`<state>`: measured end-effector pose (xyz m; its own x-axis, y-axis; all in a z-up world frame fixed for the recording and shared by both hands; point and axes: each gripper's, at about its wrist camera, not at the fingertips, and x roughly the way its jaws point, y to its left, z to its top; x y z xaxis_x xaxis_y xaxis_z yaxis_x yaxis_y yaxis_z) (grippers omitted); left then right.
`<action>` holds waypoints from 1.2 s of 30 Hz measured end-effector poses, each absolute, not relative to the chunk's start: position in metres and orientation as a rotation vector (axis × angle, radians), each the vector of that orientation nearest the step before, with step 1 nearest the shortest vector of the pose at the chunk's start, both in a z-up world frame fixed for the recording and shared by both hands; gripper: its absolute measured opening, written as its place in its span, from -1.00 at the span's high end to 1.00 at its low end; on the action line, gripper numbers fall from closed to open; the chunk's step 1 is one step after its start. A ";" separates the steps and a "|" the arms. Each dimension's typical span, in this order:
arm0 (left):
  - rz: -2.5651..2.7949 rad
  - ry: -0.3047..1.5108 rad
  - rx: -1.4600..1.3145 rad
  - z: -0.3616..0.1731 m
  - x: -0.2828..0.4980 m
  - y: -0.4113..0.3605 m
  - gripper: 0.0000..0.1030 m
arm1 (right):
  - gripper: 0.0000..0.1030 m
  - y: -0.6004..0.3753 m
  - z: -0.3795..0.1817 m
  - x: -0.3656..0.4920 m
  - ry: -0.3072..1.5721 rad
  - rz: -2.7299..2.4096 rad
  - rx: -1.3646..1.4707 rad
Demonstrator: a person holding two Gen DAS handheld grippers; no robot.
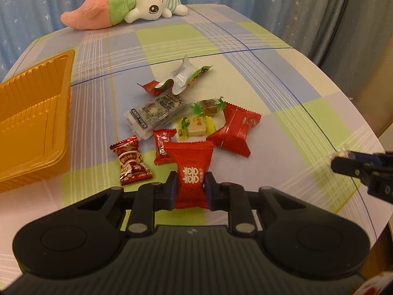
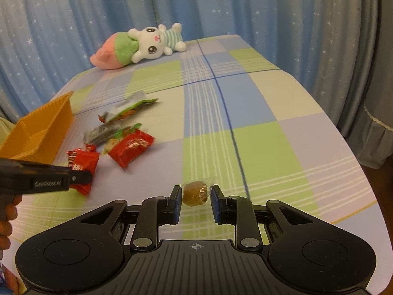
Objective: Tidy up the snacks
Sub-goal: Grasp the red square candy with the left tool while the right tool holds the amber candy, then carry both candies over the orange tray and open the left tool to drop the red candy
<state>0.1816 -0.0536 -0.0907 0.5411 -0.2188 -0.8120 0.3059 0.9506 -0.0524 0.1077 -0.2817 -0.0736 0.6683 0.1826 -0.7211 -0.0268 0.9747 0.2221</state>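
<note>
While the ribbed orange plastic tray [image 1: 34, 123] sits at the far left of the checked green-and-blue tablecloth [image 1: 282, 127], the loose pile of wrapped snacks [image 1: 172, 113] lies just to its right. The left gripper [image 1: 190, 186] has clamped its jaws on a red pillow-shaped candy packet with white characters [image 1: 192, 172] at the pile's near edge, beside a dark red foil sweet [image 1: 130, 163] and a smaller red wrapper [image 1: 162, 147] that it partly overlaps. Behind these lie a grey speckled sachet [image 1: 154, 109], a yellow-green candy [image 1: 196, 126] and another red packet [image 1: 233, 127]. Further right, well apart from the pile, the right gripper [image 2: 196, 196] pinches a brown sweet in clear wrapping [image 2: 195, 193], seemingly lifted off the cloth. A pink-and-white plush rabbit [image 2: 145, 44] lies at the far edge.
</note>
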 end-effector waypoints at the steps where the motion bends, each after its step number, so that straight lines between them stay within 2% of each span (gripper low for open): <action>1: -0.317 0.945 0.102 -0.088 0.178 -0.051 0.60 | 0.50 -0.280 -0.073 0.108 0.832 0.127 0.201; 20: -0.159 0.864 0.014 -0.020 0.141 0.067 0.61 | 0.50 -0.172 -0.031 0.143 0.801 0.413 0.183; 36: 0.034 0.794 -0.049 0.001 0.174 0.185 0.61 | 0.50 -0.056 -0.015 0.191 0.766 0.594 0.141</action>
